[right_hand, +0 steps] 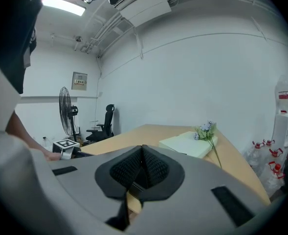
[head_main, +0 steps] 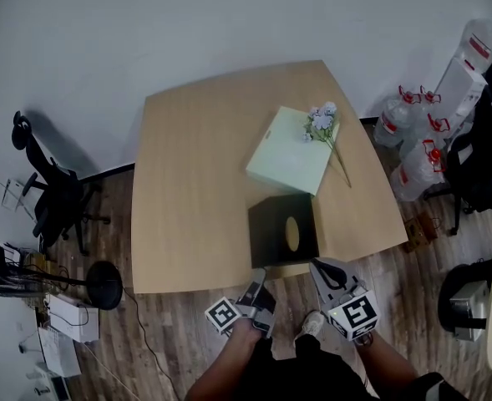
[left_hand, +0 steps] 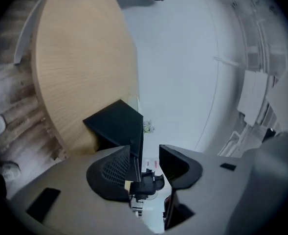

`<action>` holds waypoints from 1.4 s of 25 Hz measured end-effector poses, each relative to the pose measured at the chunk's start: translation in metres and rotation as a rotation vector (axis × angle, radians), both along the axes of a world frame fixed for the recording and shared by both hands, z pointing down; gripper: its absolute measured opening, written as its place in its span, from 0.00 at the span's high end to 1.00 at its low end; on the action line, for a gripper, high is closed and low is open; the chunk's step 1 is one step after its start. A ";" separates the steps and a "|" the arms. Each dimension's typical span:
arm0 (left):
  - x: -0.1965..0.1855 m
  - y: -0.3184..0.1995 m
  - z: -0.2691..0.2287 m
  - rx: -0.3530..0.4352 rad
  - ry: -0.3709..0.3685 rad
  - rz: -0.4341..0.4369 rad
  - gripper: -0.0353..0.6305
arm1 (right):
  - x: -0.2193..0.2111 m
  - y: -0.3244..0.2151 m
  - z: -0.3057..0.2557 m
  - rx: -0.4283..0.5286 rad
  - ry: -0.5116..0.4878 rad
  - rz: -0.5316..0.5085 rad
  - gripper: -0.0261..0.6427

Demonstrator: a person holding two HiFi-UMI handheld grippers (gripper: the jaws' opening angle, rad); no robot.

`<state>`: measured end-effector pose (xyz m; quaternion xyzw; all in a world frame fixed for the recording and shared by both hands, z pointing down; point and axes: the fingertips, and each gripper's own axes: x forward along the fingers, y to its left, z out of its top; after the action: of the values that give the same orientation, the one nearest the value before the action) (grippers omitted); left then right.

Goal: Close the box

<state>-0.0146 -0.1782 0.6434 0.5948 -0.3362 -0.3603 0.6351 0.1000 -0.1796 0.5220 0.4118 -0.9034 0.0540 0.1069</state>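
Left gripper released beside the black box at the table's near edge; right gripper clenched, empty; box looks nearly closed.

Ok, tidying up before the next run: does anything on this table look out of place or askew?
The flower sprig lies loose across the pale green box, its stem running past the edge, and that box sits skewed to the table edges. Nothing looks spilled or damaged.
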 end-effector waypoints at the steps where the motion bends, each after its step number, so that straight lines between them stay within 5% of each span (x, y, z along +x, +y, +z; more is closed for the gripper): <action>1: 0.000 0.001 0.008 -0.022 0.038 -0.016 0.64 | 0.001 0.001 0.001 -0.003 0.004 -0.003 0.94; 5: -0.002 -0.001 0.040 -0.113 0.149 -0.068 0.64 | 0.006 0.003 0.005 -0.009 0.013 -0.004 0.94; 12: 0.000 -0.020 0.061 -0.175 0.217 -0.116 0.64 | 0.003 0.006 0.014 -0.030 0.038 -0.016 0.94; 35: -0.015 -0.032 0.064 -0.164 0.168 -0.161 0.77 | -0.016 0.007 0.015 0.073 0.205 -0.096 0.94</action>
<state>-0.0300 -0.2106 0.7074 0.4798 -0.3570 -0.4297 0.6766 0.0839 -0.1724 0.5375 0.3748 -0.9078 -0.0265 0.1863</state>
